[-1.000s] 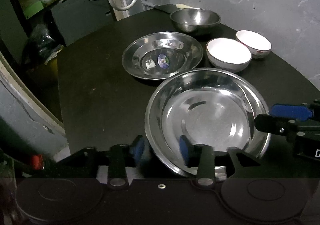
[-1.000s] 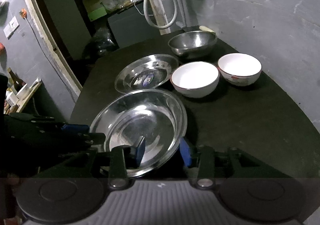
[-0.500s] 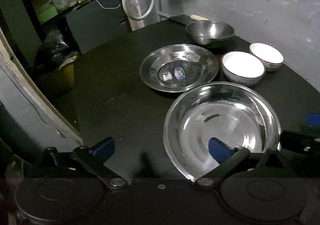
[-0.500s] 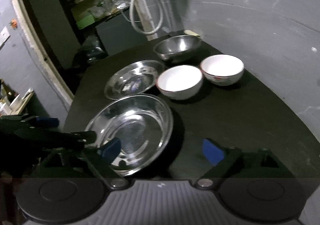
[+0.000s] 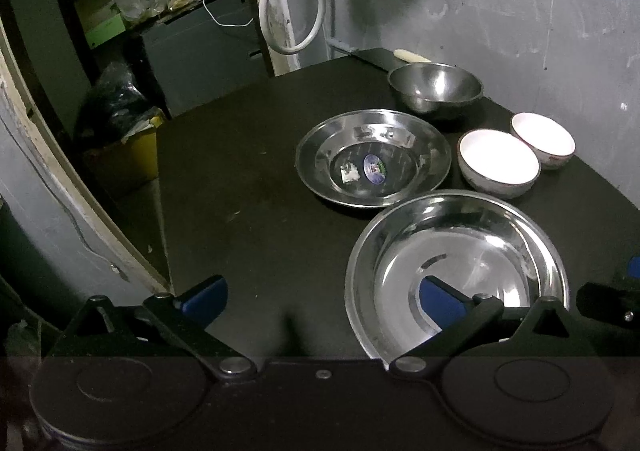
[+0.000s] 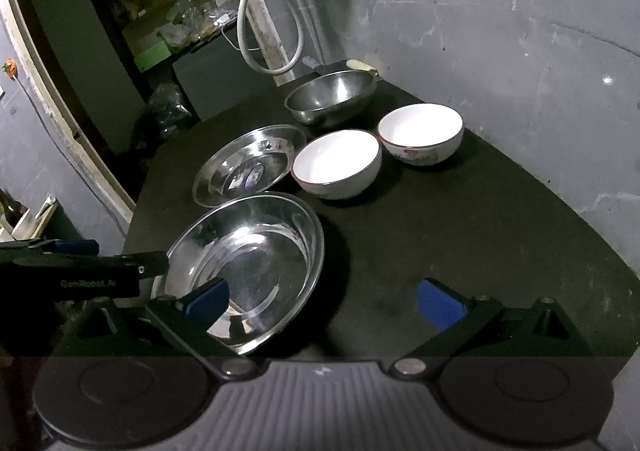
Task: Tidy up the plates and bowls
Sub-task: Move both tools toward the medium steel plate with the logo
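Observation:
A large steel plate [image 5: 456, 263] [image 6: 248, 263] lies flat at the near edge of the black table [image 5: 248, 187]. Behind it sits a smaller steel plate [image 5: 372, 157] [image 6: 248, 169] with a sticker. Two white bowls [image 5: 498, 163] [image 5: 544, 139] stand to its right, also in the right wrist view [image 6: 336, 163] [image 6: 420, 133]. A steel bowl [image 5: 434, 89] [image 6: 332, 97] stands at the back. My left gripper [image 5: 320, 299] is open and empty, above the large plate's left rim. My right gripper [image 6: 324, 299] is open and empty, above its right rim.
A grey wall [image 6: 500, 31] borders the table at the right and back. A white hose [image 5: 288, 11] hangs on a post behind the table. Shelves and a yellow box [image 5: 132, 155] lie beyond the table's left edge. A dark board with a pale object [image 5: 408, 55] sits behind the steel bowl.
Both grippers were shut on the large plate's rims one second ago. They have opened wide, let go of the plate and drawn back and up. The plate rests on the table.

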`<state>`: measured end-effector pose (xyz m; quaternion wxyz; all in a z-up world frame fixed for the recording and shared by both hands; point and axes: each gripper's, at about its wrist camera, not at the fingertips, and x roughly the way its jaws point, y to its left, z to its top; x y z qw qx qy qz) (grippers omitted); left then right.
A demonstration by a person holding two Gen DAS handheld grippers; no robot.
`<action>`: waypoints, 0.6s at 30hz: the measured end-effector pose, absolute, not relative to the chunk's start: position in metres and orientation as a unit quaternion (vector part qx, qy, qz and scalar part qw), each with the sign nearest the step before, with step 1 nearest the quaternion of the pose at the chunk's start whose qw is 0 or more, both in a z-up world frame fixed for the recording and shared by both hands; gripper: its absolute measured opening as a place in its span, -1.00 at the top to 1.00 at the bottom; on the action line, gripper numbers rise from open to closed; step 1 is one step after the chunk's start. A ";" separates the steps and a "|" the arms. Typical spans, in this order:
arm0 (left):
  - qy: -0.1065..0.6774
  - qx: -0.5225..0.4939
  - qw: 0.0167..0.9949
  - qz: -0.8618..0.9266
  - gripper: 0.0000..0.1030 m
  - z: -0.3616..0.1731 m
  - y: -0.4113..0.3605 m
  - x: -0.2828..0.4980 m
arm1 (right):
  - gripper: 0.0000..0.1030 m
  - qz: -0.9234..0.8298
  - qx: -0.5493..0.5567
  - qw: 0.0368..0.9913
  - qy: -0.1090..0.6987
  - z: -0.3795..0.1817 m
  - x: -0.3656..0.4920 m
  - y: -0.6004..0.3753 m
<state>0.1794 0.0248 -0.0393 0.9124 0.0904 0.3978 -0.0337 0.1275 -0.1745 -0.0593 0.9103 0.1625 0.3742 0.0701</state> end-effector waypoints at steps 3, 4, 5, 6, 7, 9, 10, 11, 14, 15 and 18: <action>0.403 0.079 0.911 -0.044 -0.98 -0.039 0.027 0.181 | -0.99 0.068 0.160 0.911 0.374 -0.059 0.128 -0.173; 0.403 0.076 0.911 -0.046 -0.98 -0.038 0.028 0.182 | -0.99 0.068 0.159 0.911 0.374 -0.058 0.128 -0.173; 0.402 0.075 0.911 -0.045 -0.98 -0.038 0.029 0.182 | -1.00 0.068 0.158 0.911 0.374 -0.058 0.128 -0.172; 0.400 0.075 0.912 -0.044 -0.98 -0.037 0.030 0.182 | -1.00 0.067 0.157 0.911 0.374 -0.057 0.127 -0.172; 0.399 0.074 0.913 -0.044 -0.98 -0.037 0.031 0.183 | -1.00 0.067 0.156 0.912 0.374 -0.056 0.128 -0.171; 0.398 0.073 0.913 -0.043 -0.98 -0.036 0.034 0.184 | -1.00 0.066 0.154 0.912 0.375 -0.055 0.128 -0.168; 0.398 0.072 0.914 -0.041 -0.98 -0.036 0.035 0.185 | -1.00 0.066 0.152 0.912 0.376 -0.055 0.128 -0.167; 0.398 0.073 0.913 -0.039 -0.98 -0.036 0.037 0.186 | -1.00 0.066 0.151 0.912 0.376 -0.054 0.129 -0.166; 0.398 0.072 0.914 -0.035 -0.98 -0.035 0.045 0.188 | -1.00 0.064 0.145 0.912 0.378 -0.051 0.131 -0.160; 0.397 0.070 0.914 -0.035 -0.98 -0.035 0.048 0.189 | -1.00 0.063 0.143 0.912 0.379 -0.050 0.131 -0.158; 0.396 0.066 0.915 -0.032 -0.98 -0.035 0.058 0.193 | -1.00 0.059 0.133 0.911 0.385 -0.048 0.135 -0.150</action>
